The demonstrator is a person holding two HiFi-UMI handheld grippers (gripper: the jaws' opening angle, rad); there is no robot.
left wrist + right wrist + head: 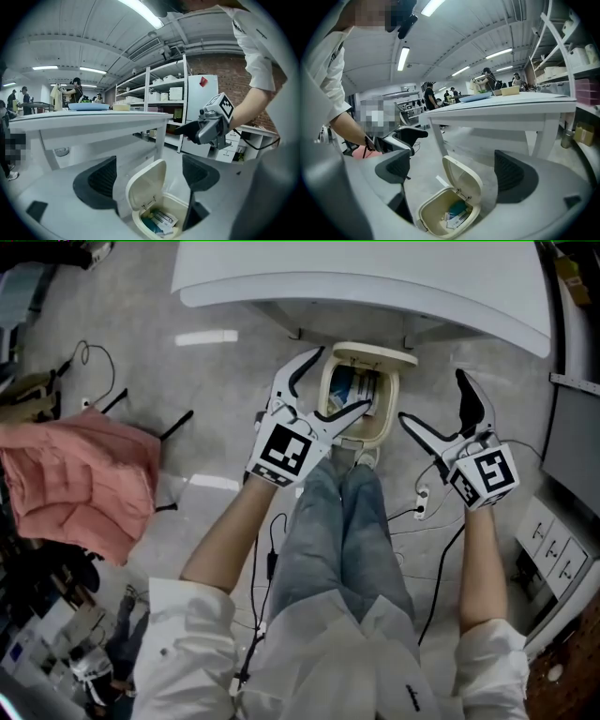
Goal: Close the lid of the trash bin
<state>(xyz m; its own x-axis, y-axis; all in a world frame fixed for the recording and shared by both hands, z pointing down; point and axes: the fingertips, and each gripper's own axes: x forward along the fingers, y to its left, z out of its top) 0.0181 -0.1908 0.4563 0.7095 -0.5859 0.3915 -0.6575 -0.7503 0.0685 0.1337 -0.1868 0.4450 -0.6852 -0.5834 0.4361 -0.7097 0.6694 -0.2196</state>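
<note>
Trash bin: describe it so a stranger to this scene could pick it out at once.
Find the big white table; on the floor at its near edge, just past the person's shoes, stands the trash bin. It is small and cream, the only container there, with its hinged lid standing open and blue and white packets inside.

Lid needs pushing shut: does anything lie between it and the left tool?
No: bare gap. Left gripper view shows the lid beyond the open left tool.
</note>
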